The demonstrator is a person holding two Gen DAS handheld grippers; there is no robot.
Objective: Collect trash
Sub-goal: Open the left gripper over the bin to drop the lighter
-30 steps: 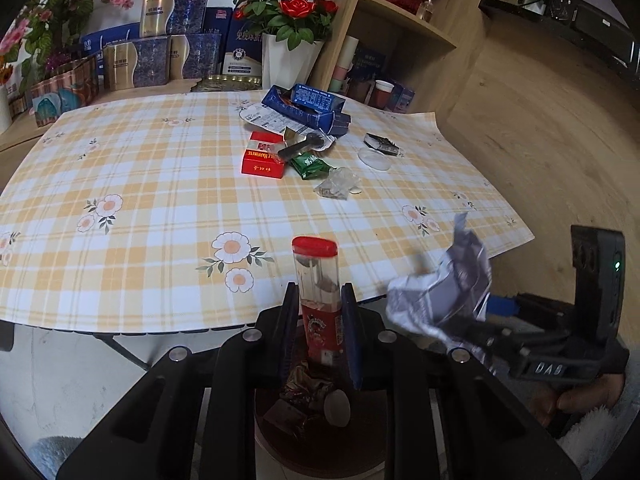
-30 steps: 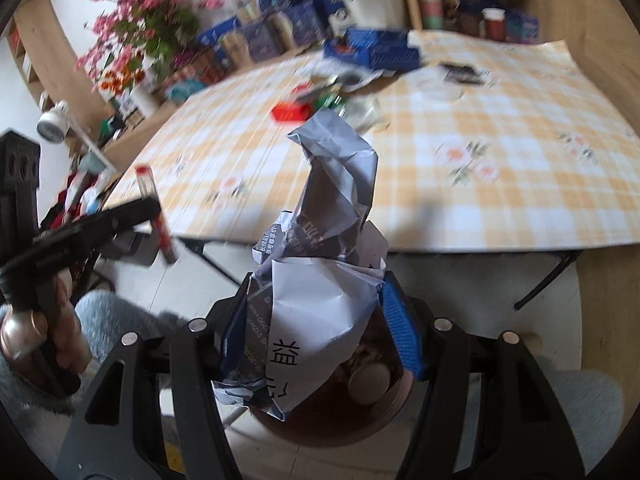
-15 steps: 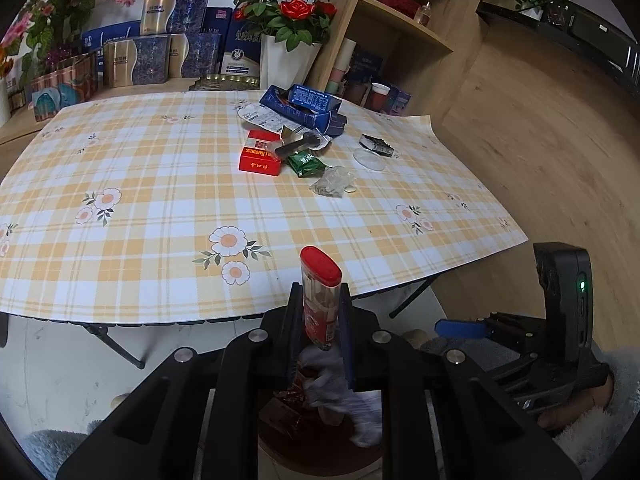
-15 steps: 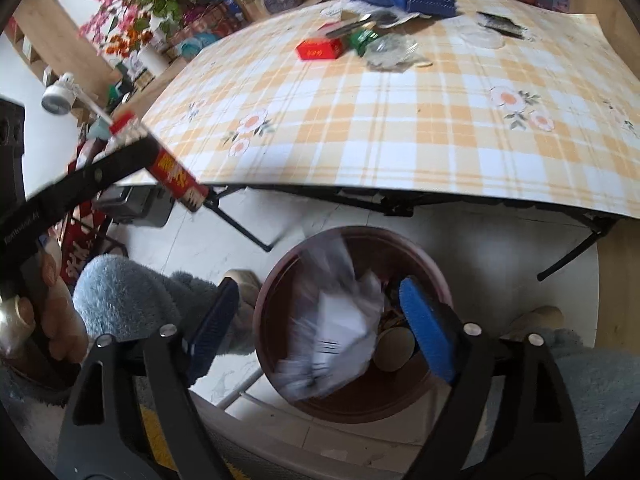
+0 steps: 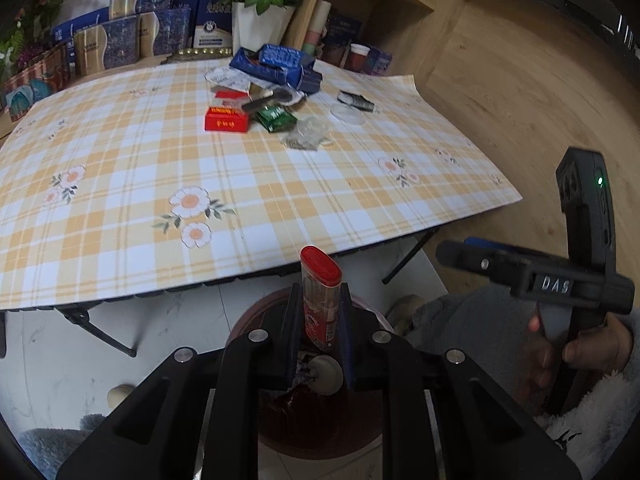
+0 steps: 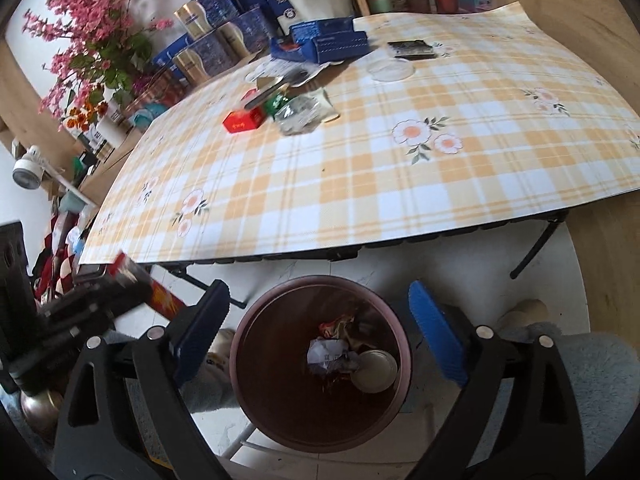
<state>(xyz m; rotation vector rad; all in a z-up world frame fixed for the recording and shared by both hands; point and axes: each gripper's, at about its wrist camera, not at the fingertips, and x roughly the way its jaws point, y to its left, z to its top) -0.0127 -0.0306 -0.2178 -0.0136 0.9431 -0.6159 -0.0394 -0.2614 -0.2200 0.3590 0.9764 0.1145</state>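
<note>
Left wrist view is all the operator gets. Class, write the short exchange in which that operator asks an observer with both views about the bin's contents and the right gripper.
Operator: My left gripper, shut on the red-capped tube, hides most of the bin. What lies inside?
Observer: The right wrist view looks straight in: a crumpled white paper lies at the bottom, beside a round tin.
Operator: I see the right gripper only side-on. Is anything between its fingers?
Observer: No. Its jaws are opening with nothing between them, above the bin's mouth.
</note>
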